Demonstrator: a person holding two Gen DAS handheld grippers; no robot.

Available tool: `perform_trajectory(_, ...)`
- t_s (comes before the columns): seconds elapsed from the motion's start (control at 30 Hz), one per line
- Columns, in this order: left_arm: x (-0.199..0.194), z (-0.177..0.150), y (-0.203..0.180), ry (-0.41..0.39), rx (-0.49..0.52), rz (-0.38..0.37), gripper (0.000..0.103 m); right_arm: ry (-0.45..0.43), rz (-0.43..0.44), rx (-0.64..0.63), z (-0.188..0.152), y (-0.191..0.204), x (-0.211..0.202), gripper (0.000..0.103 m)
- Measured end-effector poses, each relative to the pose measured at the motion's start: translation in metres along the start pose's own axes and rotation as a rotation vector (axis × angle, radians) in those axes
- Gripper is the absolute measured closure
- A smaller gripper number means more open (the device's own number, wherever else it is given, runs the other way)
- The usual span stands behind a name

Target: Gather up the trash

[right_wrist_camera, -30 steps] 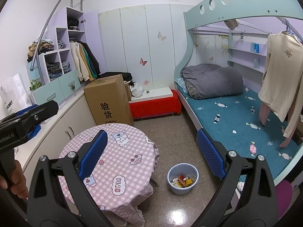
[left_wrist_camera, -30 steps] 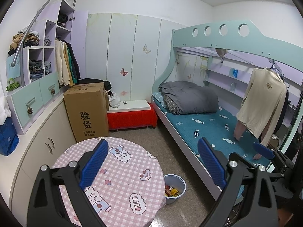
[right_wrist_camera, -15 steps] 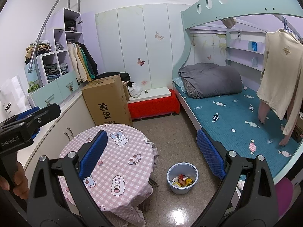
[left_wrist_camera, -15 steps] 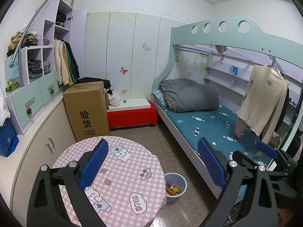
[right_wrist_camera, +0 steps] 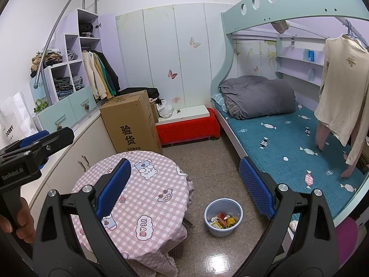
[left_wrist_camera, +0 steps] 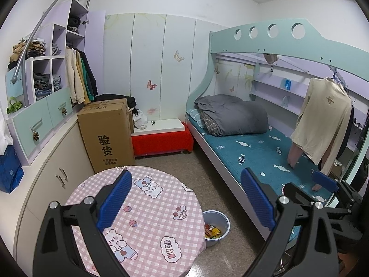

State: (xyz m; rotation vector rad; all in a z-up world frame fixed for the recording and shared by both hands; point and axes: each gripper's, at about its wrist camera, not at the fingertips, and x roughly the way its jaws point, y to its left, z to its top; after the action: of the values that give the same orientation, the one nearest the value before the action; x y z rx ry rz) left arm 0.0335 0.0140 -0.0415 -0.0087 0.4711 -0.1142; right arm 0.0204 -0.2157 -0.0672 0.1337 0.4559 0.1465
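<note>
Two grippers are mine, one in each hand, and both stand with their blue-padded jaws spread wide and nothing between them. My left gripper (left_wrist_camera: 186,198) hangs high over the round table (left_wrist_camera: 147,210), whose pink checked cloth with cartoon bears is bare of any litter that I can see; its left pad lies over the cloth and its right pad over the edge of the bunk bed (left_wrist_camera: 253,152). My right gripper (right_wrist_camera: 184,187) hangs likewise above the table (right_wrist_camera: 147,198), off to the right of the other, so that each tool shows at the edge of the other's camera. The trash (right_wrist_camera: 222,219), a heap of coloured wrappers, lies in the small pale blue bucket (right_wrist_camera: 223,230) on the speckled floor, just beside the table's right edge and near the bed frame. In my right camera the bucket sits low in the gap between the jaws, well below them and apart from both pads; in my left camera the bucket (left_wrist_camera: 219,219) shows partly behind the table's rim, also between the pads and far beneath. Beyond the table stand a tall cardboard box (left_wrist_camera: 107,133) and a low red bench (left_wrist_camera: 161,142) against the panelled wall, and a grey quilt (left_wrist_camera: 233,115) is rolled at the head of the teal mattress.
</note>
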Motion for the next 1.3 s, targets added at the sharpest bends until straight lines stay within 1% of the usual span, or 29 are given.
perform_trajectory(0.7, 0.001, 0.005, 0.013, 0.0, -0.002, 0.02, 0.01, 0.01, 0.03, -0.009, 0.001, 0.013, 0.012, 0.01)
perform_trajectory(1.3, 0.004, 0.008, 0.02, 0.006, -0.014, 0.026, 0.01, 0.016, 0.031, -0.014, 0.003, 0.018, 0.017, 0.01)
